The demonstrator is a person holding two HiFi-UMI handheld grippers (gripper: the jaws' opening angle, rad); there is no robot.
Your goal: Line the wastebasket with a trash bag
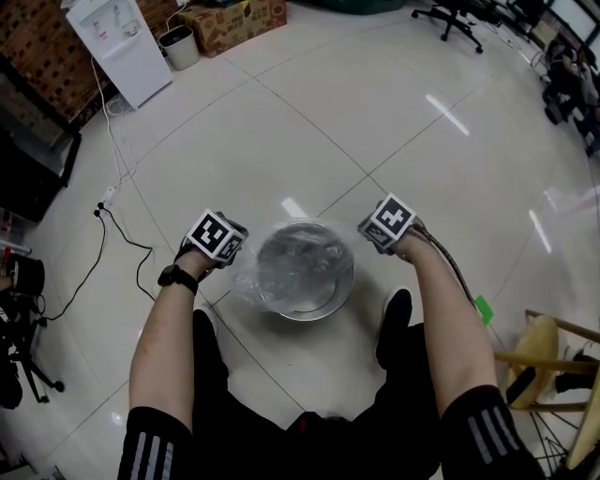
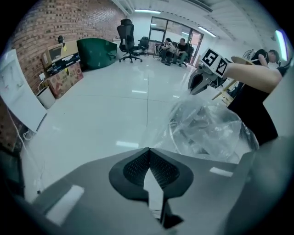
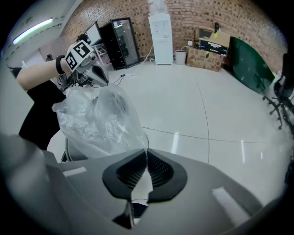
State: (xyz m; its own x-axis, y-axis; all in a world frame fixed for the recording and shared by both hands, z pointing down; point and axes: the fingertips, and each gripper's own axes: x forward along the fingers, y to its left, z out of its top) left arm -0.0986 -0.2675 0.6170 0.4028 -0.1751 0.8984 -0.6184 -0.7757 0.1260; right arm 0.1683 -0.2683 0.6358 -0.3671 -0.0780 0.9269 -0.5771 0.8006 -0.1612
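Note:
A round metal wastebasket point(image 1: 330, 298) stands on the floor between both hands. A clear trash bag point(image 1: 298, 262) fills its mouth and bulges over the rim. My left gripper point(image 1: 225, 246) is at the basket's left rim. In the left gripper view its jaws point(image 2: 148, 149) are shut, with thin bag film point(image 2: 206, 128) running to their tips. My right gripper point(image 1: 380, 234) is at the right rim. In the right gripper view it point(image 3: 146, 150) is shut on the bag's edge point(image 3: 98, 119). Each gripper shows in the other's view: the right one point(image 2: 197, 85) and the left one point(image 3: 98, 75).
The person's shoes point(image 1: 394, 323) stand just behind the basket. A cable point(image 1: 122, 234) trails on the floor at left. A white water dispenser point(image 1: 122, 42) and cardboard box point(image 1: 234, 19) stand far back. A wooden stool point(image 1: 553, 356) is at right.

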